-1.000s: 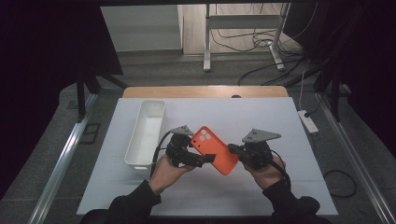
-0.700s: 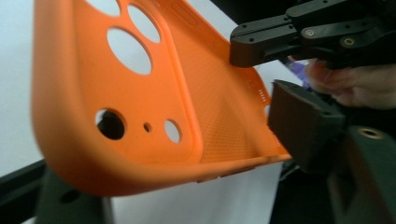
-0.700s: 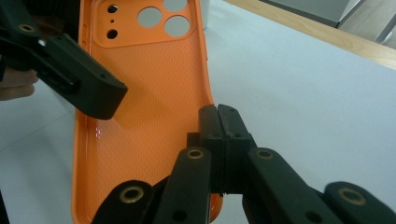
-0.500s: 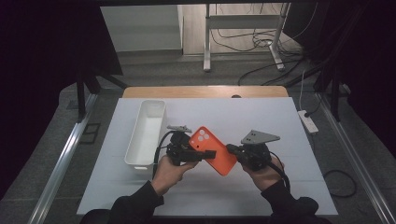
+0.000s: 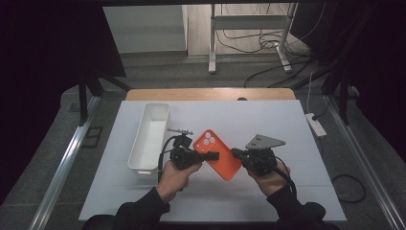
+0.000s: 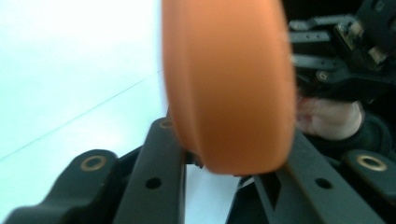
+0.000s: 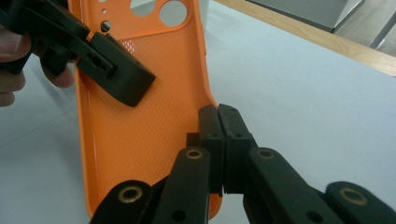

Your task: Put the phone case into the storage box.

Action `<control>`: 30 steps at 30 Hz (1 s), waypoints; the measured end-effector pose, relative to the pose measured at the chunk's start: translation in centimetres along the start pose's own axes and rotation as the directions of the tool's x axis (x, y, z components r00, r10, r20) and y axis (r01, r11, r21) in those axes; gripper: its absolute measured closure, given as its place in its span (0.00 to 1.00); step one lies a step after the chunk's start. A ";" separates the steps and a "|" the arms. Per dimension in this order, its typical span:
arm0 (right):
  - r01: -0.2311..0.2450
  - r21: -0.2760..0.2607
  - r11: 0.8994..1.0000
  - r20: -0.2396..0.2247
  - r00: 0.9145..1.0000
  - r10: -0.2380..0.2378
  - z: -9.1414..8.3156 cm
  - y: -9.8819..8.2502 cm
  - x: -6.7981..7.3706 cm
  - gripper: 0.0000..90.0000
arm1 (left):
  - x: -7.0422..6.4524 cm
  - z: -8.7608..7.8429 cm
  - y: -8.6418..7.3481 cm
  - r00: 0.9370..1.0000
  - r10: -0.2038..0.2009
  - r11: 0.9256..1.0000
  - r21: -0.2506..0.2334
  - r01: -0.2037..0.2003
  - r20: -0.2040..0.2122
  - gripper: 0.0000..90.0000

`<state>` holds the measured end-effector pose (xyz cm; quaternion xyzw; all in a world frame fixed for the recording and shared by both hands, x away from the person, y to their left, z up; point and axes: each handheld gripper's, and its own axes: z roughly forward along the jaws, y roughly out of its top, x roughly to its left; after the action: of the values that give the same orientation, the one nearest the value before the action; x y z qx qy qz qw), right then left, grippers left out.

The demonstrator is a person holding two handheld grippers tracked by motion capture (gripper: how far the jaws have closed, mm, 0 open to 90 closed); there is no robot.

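Orange phone case (image 5: pixel 216 154) held off the white table (image 5: pixel 297 124) between both grippers, nearer the front edge than the back, just right of the white bin (image 5: pixel 149 137). Long axis slanted — camera-cutout end up toward the far left, plain end down toward the near right.

Left gripper (image 5: pixel 211 156) on the case's left long edge, about halfway along; one jaw reaching across the inside face, as seen in the right gripper view (image 7: pixel 116 77). Jaws closed down to the thickness of the case wall, gripping it. From the left gripper view, case (image 6: pixel 229 84) edge-on and blurred, pinned low between the two black jaws.

Right gripper (image 5: pixel 236 153) coming in from the opposite side, at the right long edge. In the right gripper view its jaws (image 7: pixel 218 140) pressed together with almost no gap, the thin rim of the case (image 7: pixel 140 126) apparently caught between the pads — hard to be sure, since the rim vanishes behind the jaw tips. Probably a pinch on the lip rather than a miss.

So: case lying straight ahead of both pairs of jaws, each hand equally near, one per long edge. Any next move likely a hand-over or a turn about the long axis.

Hidden or unclear — the outer back of the case, the contact spot under the right jaws, the lower end of the case cut off in the right gripper view, the bin's contents.
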<state>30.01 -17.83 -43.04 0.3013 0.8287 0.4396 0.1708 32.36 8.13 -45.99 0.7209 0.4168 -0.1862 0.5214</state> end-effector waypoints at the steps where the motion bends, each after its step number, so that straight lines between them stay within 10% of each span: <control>1: 0.001 -0.001 1.000 -0.001 1.000 -0.001 0.0 0.0 0.0 0.98 | 0.0 0.0 0.0 1.000 -0.001 1.000 -0.001 0.001 0.004 0.92; 7: -0.008 0.014 1.000 -0.016 1.000 0.008 0.2 0.0 0.0 0.94 | -0.2 -0.1 -0.1 1.000 0.003 1.000 -0.012 -0.004 -0.017 0.95; 30: -0.075 0.052 0.996 -0.127 0.989 0.082 -0.7 -0.1 -1.1 0.14 | 0.2 -2.1 0.6 0.987 0.156 0.985 0.075 -0.153 -0.031 0.94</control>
<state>30.42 -19.00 -42.67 0.3086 0.8356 0.4450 0.0923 32.59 10.06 -44.90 0.7729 0.3620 -0.1469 0.5000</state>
